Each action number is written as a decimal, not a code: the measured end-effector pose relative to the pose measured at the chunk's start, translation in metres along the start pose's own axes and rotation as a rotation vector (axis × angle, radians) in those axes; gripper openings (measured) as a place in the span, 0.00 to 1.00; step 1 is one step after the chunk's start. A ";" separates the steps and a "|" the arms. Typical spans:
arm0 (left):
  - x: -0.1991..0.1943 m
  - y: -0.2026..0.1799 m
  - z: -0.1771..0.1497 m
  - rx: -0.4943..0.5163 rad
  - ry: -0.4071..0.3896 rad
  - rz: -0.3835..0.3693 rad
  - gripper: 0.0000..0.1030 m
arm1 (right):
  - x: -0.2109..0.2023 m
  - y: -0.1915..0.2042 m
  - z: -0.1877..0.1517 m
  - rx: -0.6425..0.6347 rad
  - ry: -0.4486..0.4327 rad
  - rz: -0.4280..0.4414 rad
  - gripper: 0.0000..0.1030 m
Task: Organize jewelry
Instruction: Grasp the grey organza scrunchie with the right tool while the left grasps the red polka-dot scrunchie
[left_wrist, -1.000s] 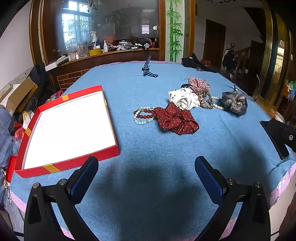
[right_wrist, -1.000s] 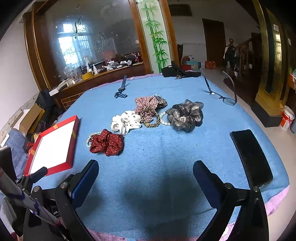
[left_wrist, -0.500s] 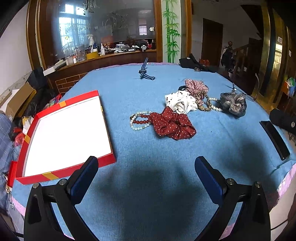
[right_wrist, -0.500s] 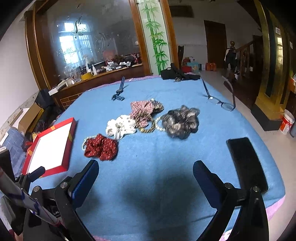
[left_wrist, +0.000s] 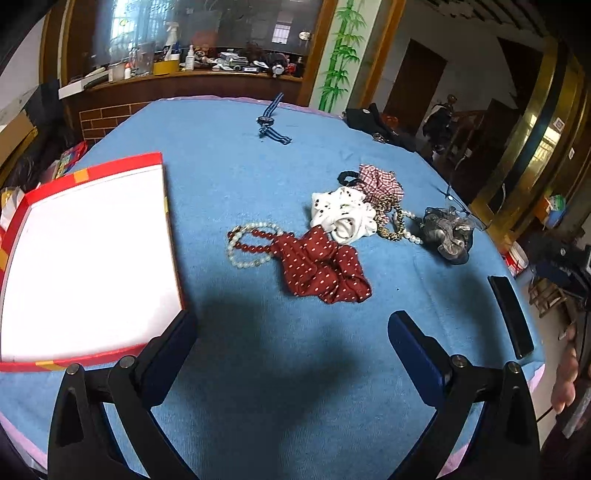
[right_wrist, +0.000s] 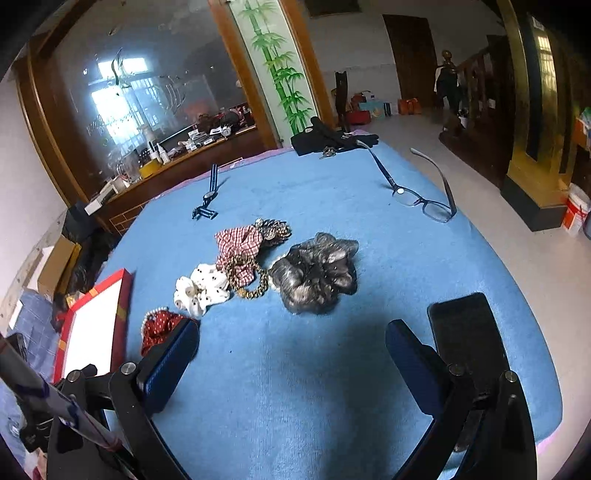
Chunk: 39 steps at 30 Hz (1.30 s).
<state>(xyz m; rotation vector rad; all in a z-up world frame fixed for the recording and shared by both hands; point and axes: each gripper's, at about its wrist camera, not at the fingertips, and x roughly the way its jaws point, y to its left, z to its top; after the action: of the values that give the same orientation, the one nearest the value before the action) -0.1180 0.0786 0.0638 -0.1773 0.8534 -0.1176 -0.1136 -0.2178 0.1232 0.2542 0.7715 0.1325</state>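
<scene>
A red box with a white inside (left_wrist: 85, 254) (right_wrist: 92, 332) lies at the left on the blue tablecloth. Right of it sit bead bracelets (left_wrist: 247, 243), a dark red dotted scrunchie (left_wrist: 321, 269) (right_wrist: 159, 326), a white dotted scrunchie (left_wrist: 343, 214) (right_wrist: 203, 290), a red checked scrunchie (left_wrist: 376, 181) (right_wrist: 240, 247), a leopard-print band (right_wrist: 251, 284) and a grey scrunchie (left_wrist: 447, 232) (right_wrist: 317, 273). My left gripper (left_wrist: 291, 332) is open above the cloth, short of the red scrunchie. My right gripper (right_wrist: 291, 339) is open, just short of the grey scrunchie. Both hold nothing.
A black phone (left_wrist: 511, 317) (right_wrist: 469, 339) lies near the right edge, close to my right gripper's right finger. Glasses (right_wrist: 421, 199) and a striped blue strap (left_wrist: 271, 122) (right_wrist: 208, 199) lie farther back, with dark items (right_wrist: 332, 140) at the far edge.
Both grippers have moved forward and down toward the pile; the scrunchies now look larger and nearer. The left view has swung slightly right. Both stayed open.
</scene>
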 end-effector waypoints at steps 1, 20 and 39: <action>0.000 -0.002 0.003 0.009 -0.005 0.000 0.99 | 0.000 -0.002 0.003 0.005 0.001 0.003 1.00; 0.065 -0.014 0.044 0.028 0.088 -0.011 0.70 | 0.142 -0.036 0.049 0.111 0.244 -0.022 0.84; 0.050 -0.023 0.038 0.065 0.025 -0.086 0.04 | 0.062 -0.008 0.037 0.065 0.110 0.089 0.15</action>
<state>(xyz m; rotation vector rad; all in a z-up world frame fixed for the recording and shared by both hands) -0.0569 0.0514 0.0559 -0.1516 0.8662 -0.2288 -0.0436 -0.2191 0.1052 0.3450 0.8750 0.2066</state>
